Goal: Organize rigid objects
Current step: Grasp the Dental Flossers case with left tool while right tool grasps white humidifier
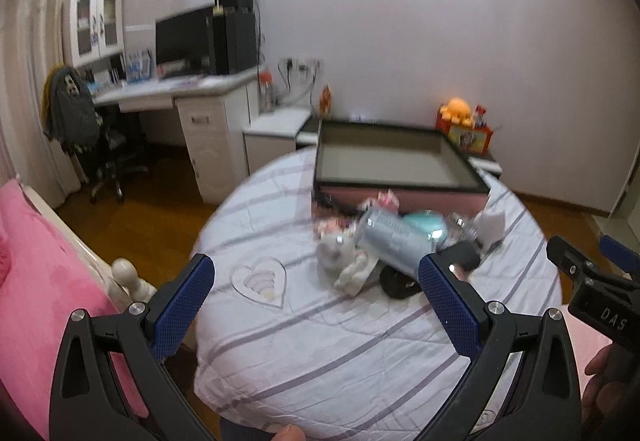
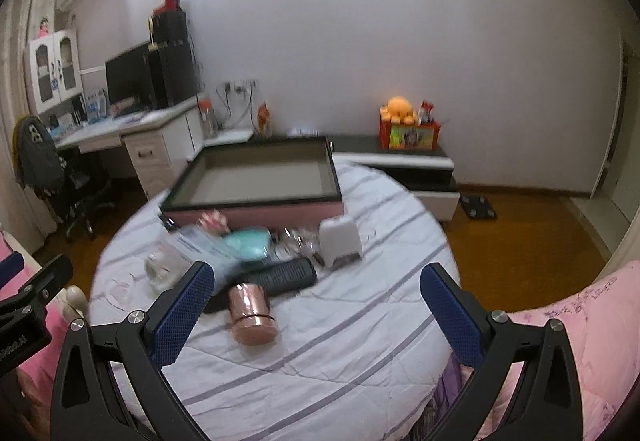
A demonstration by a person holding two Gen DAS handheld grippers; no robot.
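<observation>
Both claws are released and carry nothing. The left gripper hangs over the near half of the round striped table, jaws spread wide. The right gripper stands likewise, its jaws framing a copper canister lying on its side near the table's centre. Beyond it the items lie heaped: a black ribbed case, a white device, a teal case, a pale blue box and a white plush toy. The open tray, apparently the destination, sits empty at the far edge, touching the heap. Risk, as judged: the canister may roll when pinched; overlapping items may drag neighbours off.
</observation>
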